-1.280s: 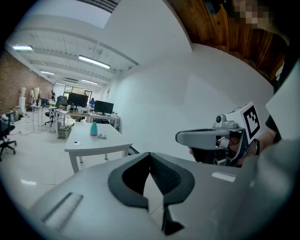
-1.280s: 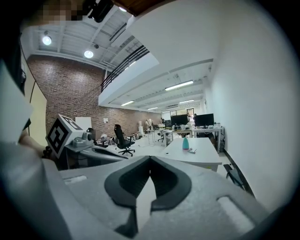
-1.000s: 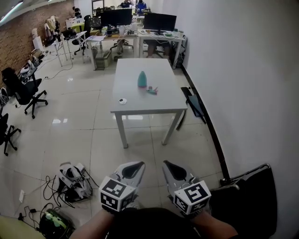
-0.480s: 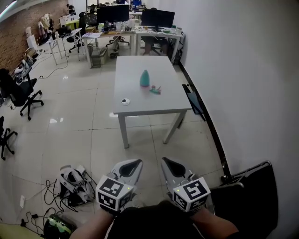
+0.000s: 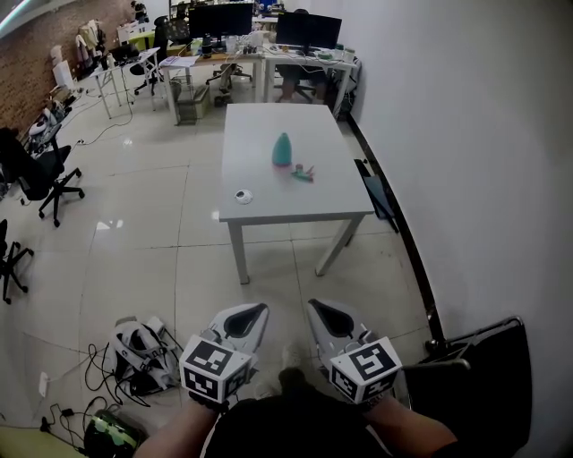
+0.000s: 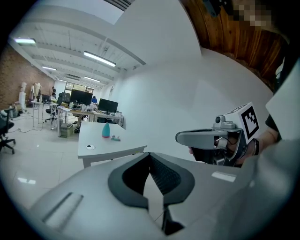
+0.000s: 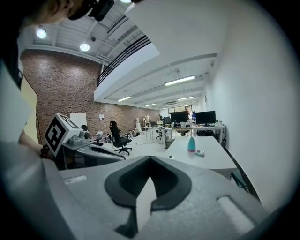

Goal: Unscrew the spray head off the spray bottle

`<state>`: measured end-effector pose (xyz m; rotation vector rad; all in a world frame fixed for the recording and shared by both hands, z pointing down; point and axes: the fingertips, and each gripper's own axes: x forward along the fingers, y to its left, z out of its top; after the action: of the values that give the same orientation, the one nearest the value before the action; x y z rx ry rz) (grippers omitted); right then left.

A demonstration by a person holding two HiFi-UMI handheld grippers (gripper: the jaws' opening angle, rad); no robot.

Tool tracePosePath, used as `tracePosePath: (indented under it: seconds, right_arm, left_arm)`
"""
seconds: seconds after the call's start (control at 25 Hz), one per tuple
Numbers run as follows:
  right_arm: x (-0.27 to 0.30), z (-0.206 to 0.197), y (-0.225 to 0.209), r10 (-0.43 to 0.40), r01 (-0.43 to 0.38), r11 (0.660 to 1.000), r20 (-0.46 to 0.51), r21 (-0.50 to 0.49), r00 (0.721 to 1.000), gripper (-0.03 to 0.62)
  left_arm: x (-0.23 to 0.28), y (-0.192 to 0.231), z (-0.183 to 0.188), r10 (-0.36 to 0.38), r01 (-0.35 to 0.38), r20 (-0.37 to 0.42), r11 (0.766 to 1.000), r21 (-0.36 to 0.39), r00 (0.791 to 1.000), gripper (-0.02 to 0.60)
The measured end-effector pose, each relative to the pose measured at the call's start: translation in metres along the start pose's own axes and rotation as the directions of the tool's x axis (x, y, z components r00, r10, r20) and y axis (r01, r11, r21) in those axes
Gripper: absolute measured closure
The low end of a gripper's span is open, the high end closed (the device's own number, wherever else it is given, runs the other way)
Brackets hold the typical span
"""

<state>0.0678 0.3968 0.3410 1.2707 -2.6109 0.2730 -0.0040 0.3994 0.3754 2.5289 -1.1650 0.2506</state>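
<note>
A teal spray bottle (image 5: pixel 282 150) stands upright on a white table (image 5: pixel 269 197) some way ahead; it also shows small as the bottle (image 6: pixel 106 130) in the left gripper view and as the bottle (image 7: pixel 191 143) in the right gripper view. A small teal and pink spray head (image 5: pixel 303 173) lies on the table just right of it. My left gripper (image 5: pixel 252 310) and right gripper (image 5: pixel 319 310) are held side by side low in the head view, well short of the table. Both are shut with nothing between their jaws.
A small round white thing (image 5: pixel 242 196) lies near the table's front left corner. Cables and a headset (image 5: pixel 139 344) lie on the floor at the left. A black chair (image 5: pixel 474 376) stands at the right by the white wall. Office chairs (image 5: pixel 40 170) and desks with monitors (image 5: pixel 260 22) stand beyond.
The table and bottle have come a little nearer and lower in the head view as I move toward them. Both grippers stay shut and side by side.
</note>
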Motion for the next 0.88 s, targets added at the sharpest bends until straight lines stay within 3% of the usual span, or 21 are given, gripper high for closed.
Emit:
tracePosePath:
  seconds: [0.88]
  right_arm:
    - [0.087, 0.011, -0.128, 0.057, -0.056, 0.995, -0.012, 0.086, 0.998, 0.602]
  left_arm:
    - [0.132, 0.058, 0.035, 0.06, -0.059, -0.098, 0.998, 0.005, 0.993, 0.571]
